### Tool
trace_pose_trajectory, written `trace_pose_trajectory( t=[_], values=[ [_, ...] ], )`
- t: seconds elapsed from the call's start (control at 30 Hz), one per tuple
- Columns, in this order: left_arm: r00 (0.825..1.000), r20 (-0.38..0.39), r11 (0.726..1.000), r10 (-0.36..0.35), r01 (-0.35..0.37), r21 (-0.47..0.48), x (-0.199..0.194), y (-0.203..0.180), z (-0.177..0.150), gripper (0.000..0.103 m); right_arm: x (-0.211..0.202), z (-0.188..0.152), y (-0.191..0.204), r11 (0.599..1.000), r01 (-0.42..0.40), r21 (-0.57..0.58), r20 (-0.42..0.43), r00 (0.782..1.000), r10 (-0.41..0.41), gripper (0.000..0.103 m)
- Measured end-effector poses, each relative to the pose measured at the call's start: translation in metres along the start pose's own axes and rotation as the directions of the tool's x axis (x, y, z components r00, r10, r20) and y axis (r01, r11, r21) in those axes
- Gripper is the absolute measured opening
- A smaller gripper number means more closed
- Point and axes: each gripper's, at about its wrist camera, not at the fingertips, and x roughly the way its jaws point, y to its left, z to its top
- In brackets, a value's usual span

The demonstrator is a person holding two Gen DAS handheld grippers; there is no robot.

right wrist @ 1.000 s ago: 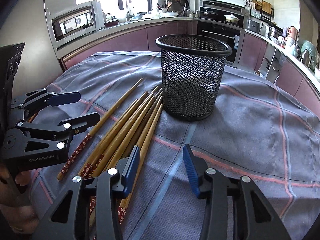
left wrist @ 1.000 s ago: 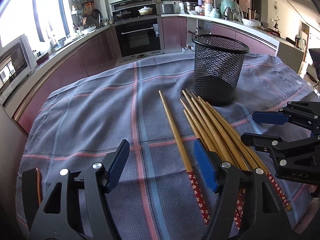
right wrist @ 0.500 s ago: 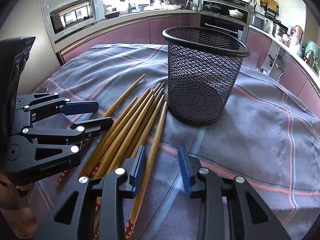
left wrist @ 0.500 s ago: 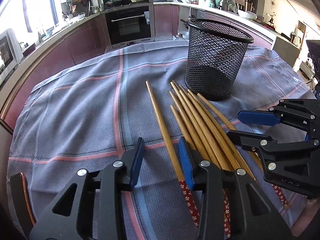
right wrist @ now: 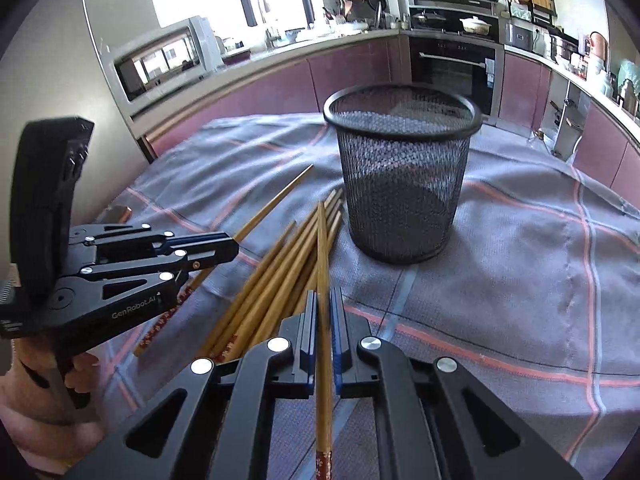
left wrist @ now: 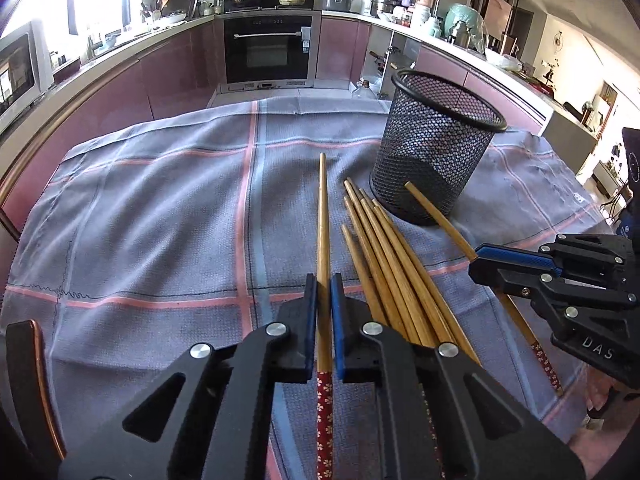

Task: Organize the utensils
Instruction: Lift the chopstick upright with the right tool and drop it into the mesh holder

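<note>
Left wrist view: left gripper (left wrist: 324,300) has just been closing and is clenched on one chopstick (left wrist: 323,216), well back toward its patterned end, so the long tip could swing or twist out when lifted. Loose chopsticks (left wrist: 384,256) lie just beside it on the clothed worktop (left wrist: 160,208).

Right wrist view: right gripper (right wrist: 324,312), also just closed, pinches another chopstick (right wrist: 322,248); its tip points at the mesh basket (right wrist: 400,184) and may catch the rim or tip it.
</note>
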Motion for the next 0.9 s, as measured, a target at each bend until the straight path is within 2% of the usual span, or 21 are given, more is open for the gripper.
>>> trace_pose_trajectory(
  t=[0.2, 0.33, 0.43, 0.67, 0.9],
  values=[
    [0.993, 0.095, 0.997, -0.071, 0.072, -0.007, -0.041, 0.007, 0.014, 0.008, -0.039, 0.013, -0.003, 0.998, -0.064, -0.005, 0.122, 0.991, 0.064, 0.005],
    [0.975, 0.184, 0.991, -0.128, 0.131, -0.001, -0.069, 0.007, 0.031, 0.008, -0.066, 0.03, -0.001, 0.998, -0.066, -0.019, 0.228, 0.971, 0.069, 0.005],
    [0.953, 0.247, 0.984, -0.173, 0.176, 0.012, -0.088, 0.002, 0.049, 0.008, -0.083, 0.043, -0.003, 0.998, -0.059, -0.03, 0.3, 0.952, 0.066, 0.005],
    [0.914, 0.357, 0.981, -0.194, 0.183, 0.065, -0.121, -0.019, 0.093, 0.008, -0.116, 0.074, -0.017, 0.998, -0.042, -0.04, 0.415, 0.908, 0.055, 0.005],
    [0.887, 0.407, 0.976, -0.217, 0.201, 0.083, -0.149, -0.032, 0.128, 0.008, -0.131, 0.1, -0.033, 0.999, -0.023, -0.038, 0.479, 0.877, 0.038, 0.005]
  ],
)
